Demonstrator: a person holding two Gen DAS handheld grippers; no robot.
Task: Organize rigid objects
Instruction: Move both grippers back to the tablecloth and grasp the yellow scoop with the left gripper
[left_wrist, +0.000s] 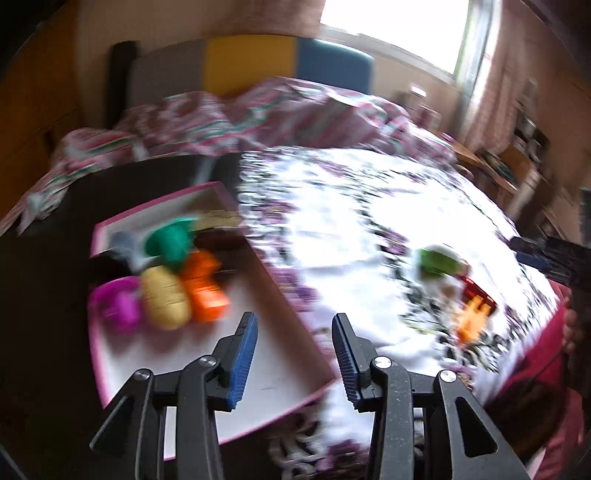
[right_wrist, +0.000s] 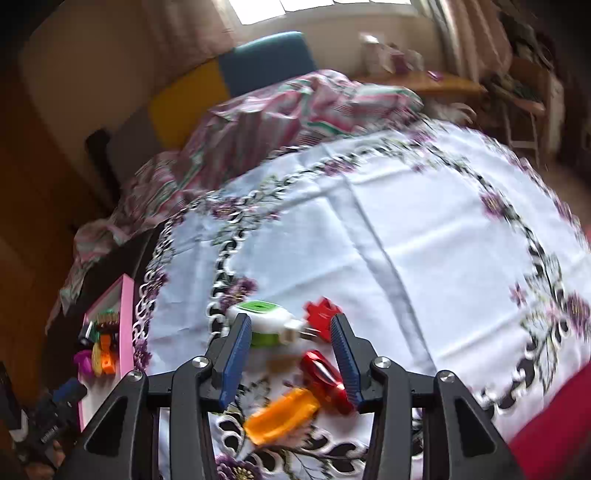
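Pink-rimmed box (left_wrist: 122, 221) with bright toys (left_wrist: 166, 299)

Between the jaws of the right gripper (right_wrist: 290, 358), a glossy red metallic-looking piece (right_wrist: 325, 374) and a smooth orange plastic piece (right_wrist: 282, 415) are seen on a matt white embroidered cloth (right_wrist: 424, 229). The finger pads (right_wrist: 236, 354) are ribbed blue, apparently rubber. Left of the jaws, a pink-rimmed tray (right_wrist: 127, 317) appears smooth.

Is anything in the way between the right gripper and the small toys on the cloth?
Nothing visible. The right gripper hangs open above the orange piece, red piece and green-and-white gadget.
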